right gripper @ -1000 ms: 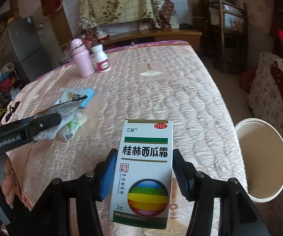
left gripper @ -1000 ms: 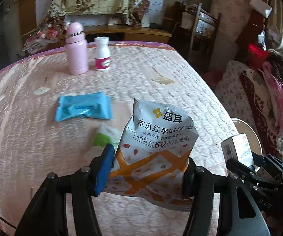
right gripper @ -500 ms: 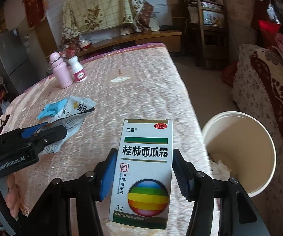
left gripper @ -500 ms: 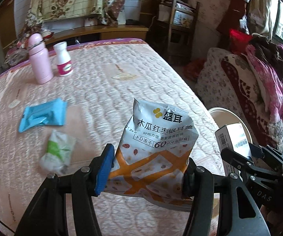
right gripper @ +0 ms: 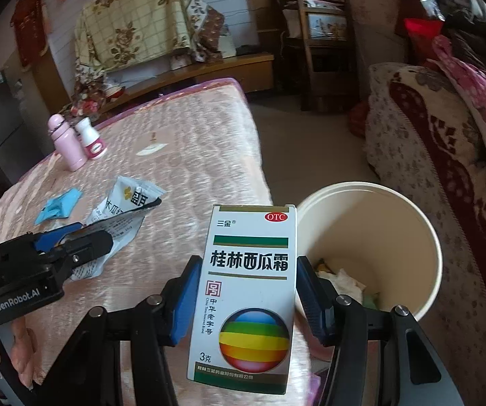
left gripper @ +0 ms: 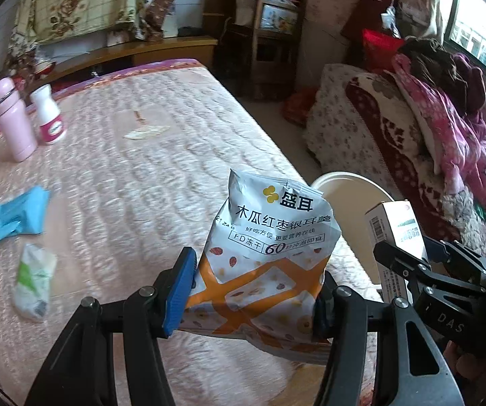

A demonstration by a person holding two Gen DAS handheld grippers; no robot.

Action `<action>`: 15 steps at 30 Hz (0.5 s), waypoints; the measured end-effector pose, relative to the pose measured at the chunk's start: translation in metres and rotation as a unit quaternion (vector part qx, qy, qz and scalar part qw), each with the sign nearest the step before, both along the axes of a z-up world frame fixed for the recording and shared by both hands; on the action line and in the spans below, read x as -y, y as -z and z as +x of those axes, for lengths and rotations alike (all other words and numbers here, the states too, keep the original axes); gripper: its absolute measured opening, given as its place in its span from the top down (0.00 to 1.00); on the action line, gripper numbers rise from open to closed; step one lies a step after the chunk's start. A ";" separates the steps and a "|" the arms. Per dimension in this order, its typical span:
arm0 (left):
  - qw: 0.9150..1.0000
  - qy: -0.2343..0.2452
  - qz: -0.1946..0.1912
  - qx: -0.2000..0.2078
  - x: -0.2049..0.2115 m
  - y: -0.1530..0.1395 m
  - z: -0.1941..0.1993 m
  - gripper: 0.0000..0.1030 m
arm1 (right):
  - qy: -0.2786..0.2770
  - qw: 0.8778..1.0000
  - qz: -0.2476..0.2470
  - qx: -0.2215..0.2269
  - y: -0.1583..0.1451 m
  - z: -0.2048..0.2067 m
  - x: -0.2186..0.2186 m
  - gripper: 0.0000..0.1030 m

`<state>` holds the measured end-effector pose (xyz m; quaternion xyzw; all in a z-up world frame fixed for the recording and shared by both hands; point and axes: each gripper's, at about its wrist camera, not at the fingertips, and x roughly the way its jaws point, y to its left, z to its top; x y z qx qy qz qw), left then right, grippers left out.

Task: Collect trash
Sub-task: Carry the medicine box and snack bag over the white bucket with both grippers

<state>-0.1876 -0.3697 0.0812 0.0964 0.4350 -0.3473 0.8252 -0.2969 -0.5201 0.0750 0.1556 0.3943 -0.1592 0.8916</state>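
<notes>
My left gripper point(left gripper: 254, 291) is shut on a white and orange snack bag point(left gripper: 270, 253), held above the bed's right edge. The bag also shows in the right wrist view point(right gripper: 121, 209). My right gripper point(right gripper: 246, 294) is shut on a white medicine box point(right gripper: 248, 270), held upright just left of a cream round bin point(right gripper: 395, 223) on the floor; the box point(left gripper: 396, 233) and bin point(left gripper: 347, 182) also show in the left wrist view. Some trash lies in the bin's bottom. A blue packet point(left gripper: 18, 216) and a green-white wrapper point(left gripper: 33, 279) lie on the bed.
A pink bottle point(left gripper: 14, 121) and a white bottle point(left gripper: 50, 118) stand at the bed's far left. A small paper scrap point(left gripper: 144, 132) lies mid-bed. A sofa with piled clothes point(left gripper: 445, 128) is right of the bin. A wooden shelf point(left gripper: 270, 34) stands behind.
Both grippers have swung right with their loads, toward the bed's right edge. The bin has come closer and larger in both views; the blue packet and wrapper have slid left.
</notes>
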 end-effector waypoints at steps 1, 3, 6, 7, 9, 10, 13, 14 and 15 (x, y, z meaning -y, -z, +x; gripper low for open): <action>1.000 0.004 0.000 -0.001 0.004 0.001 -0.001 0.41 | 0.004 1.000 0.000 -0.001 0.001 -0.002 0.004 0.44; 1.000 0.013 -0.002 -0.006 0.014 0.002 -0.003 0.41 | 0.012 1.000 0.001 -0.003 0.003 -0.006 0.013 0.44; 1.000 0.022 -0.004 -0.008 0.027 0.002 -0.005 0.41 | 0.022 1.000 0.000 -0.004 0.005 -0.010 0.023 0.44; 1.000 0.025 -0.004 -0.008 0.031 0.002 -0.006 0.41 | 0.026 1.000 0.001 -0.005 0.006 -0.011 0.027 0.44; 0.999 0.031 -0.004 -0.011 0.039 0.003 -0.007 0.41 | 0.030 1.000 0.000 -0.006 0.007 -0.014 0.035 0.44; 0.999 0.034 -0.005 -0.012 0.043 0.003 -0.007 0.41 | 0.032 0.999 -0.001 -0.007 0.009 -0.014 0.037 0.44; 0.999 0.041 -0.007 -0.011 0.055 0.002 -0.009 0.41 | 0.039 0.999 -0.002 -0.010 0.011 -0.016 0.047 0.44; 0.999 0.043 -0.008 -0.012 0.057 0.002 -0.008 0.41 | 0.041 0.999 -0.003 -0.010 0.012 -0.017 0.051 0.44; 0.999 0.045 -0.009 -0.015 0.061 0.002 -0.008 0.41 | 0.043 0.999 -0.004 -0.011 0.012 -0.017 0.053 0.44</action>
